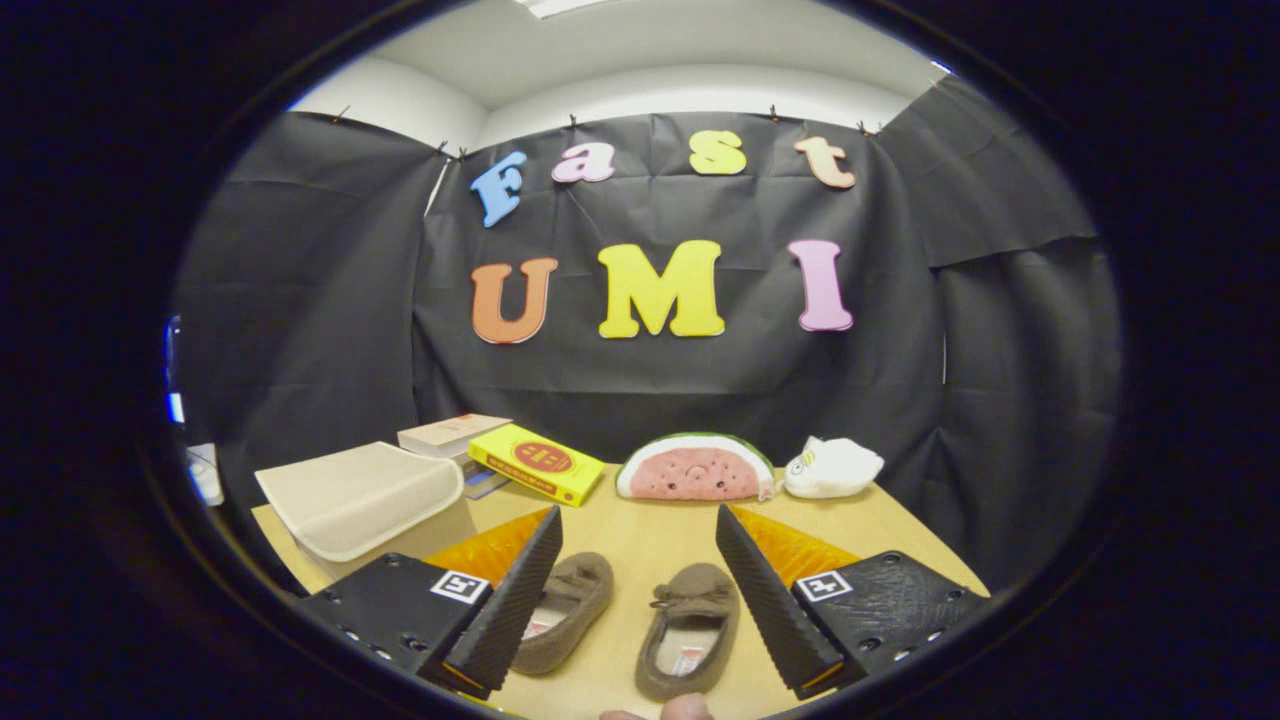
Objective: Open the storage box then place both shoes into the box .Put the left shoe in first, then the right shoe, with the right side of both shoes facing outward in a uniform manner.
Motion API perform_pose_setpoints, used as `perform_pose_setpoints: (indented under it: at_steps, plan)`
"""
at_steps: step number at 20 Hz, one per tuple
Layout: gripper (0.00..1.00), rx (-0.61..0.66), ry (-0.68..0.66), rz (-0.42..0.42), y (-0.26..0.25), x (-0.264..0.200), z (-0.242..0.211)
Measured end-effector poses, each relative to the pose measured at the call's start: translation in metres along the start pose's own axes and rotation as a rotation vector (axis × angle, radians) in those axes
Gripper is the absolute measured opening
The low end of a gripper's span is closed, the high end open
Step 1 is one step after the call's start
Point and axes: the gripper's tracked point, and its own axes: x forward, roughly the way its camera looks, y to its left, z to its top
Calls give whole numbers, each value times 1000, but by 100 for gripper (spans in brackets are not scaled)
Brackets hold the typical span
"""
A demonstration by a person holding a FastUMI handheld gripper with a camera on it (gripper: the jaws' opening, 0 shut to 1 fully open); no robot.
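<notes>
Hand-held gripper (640,590) spread wide, grasping nothing; two shoes (690,628) between its fingers, left shoe (565,610) partly hidden; storage box (365,505) lid raised.

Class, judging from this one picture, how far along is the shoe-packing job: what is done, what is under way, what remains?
Done: nothing yet. The storage box has its lid on and both shoes lie on the table. In hand: the gripper is open, its fingers either side of the shoes, gripping neither. Left: open the box, then put in the left shoe and the right shoe.
</notes>
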Motion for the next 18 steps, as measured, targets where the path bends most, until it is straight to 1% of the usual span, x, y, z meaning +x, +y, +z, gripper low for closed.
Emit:
perform_pose_setpoints:
  at_steps: [3,9,15,18]
  plan:
    - [95,10,21,37,18,13,-8]
    - [95,32,18,74,41,31,-9]
    - [95,39,18,120,68,37,-6]
    - [95,60,5,149,86,36,2]
